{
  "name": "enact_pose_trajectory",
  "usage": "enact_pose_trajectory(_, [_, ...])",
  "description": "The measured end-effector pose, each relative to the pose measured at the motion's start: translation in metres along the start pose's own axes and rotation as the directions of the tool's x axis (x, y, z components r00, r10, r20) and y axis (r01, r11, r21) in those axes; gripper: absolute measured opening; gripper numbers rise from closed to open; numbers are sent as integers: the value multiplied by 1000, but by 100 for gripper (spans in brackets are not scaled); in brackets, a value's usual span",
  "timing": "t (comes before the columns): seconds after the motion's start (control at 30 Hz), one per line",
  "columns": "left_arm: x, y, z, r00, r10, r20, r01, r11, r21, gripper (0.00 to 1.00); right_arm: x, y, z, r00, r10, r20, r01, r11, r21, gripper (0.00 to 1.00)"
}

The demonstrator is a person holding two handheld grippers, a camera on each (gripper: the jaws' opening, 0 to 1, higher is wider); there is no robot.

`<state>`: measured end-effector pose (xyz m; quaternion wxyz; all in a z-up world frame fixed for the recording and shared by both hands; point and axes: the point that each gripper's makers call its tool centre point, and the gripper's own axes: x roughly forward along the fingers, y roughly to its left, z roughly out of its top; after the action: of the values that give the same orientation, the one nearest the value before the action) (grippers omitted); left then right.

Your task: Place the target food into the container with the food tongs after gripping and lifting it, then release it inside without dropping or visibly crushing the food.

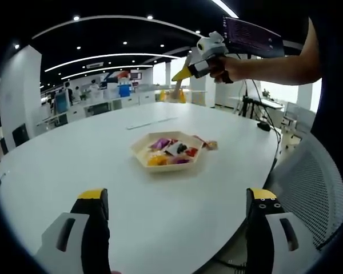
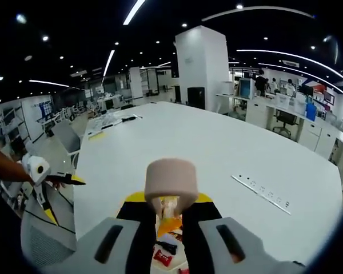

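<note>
A hexagonal cream tray [image 1: 142, 154] with several coloured food pieces lies mid-table on the white table [image 1: 74, 154]. My left gripper [image 1: 177, 197] is open, its yellow-tipped jaws wide apart, low over the near table edge and short of the tray. A hand holds my right gripper [image 1: 183, 73] high above the table, beyond the tray. In the right gripper view my right gripper [image 2: 170, 208] is shut on the food tongs [image 2: 171, 181], whose beige rounded end sticks up between the jaws. Food pieces [image 2: 163, 254] show below them. The left gripper [image 2: 74, 181] shows at the left.
A grey mesh chair [image 1: 308, 182] stands at the table's right edge, and another chair [image 2: 46, 240] sits beside the person's arm. A white power strip [image 2: 262, 193] lies on the table. Desks, a white pillar [image 2: 200, 63] and people are far behind.
</note>
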<state>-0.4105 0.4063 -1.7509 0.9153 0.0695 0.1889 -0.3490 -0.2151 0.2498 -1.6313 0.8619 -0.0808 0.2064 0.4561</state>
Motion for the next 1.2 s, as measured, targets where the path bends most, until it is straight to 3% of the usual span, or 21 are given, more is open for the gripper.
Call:
enact_pose_trajectory(0.23, [0,0,-1,1000,2,-4,-2,1000,0,97,15,7,7,1000,20,-1,-20,1000,-16,15])
enact_pose_trajectory(0.67, [-1,3,0,1000,9,1,-9,1000,-1,96,24,19,2,998,58,-13,-59,997,-41,18])
enact_pose_trajectory(1.1, [-1,3,3,1000,13,10,-13,1000,-5,96,22,17,2,998,59,-6,-59,997,-47,18])
enact_pose_trajectory(1.2, [-1,3,2,1000,14,11,-13,1000,-4,96,20,18,3,998,66,5,-66,995,-82,19])
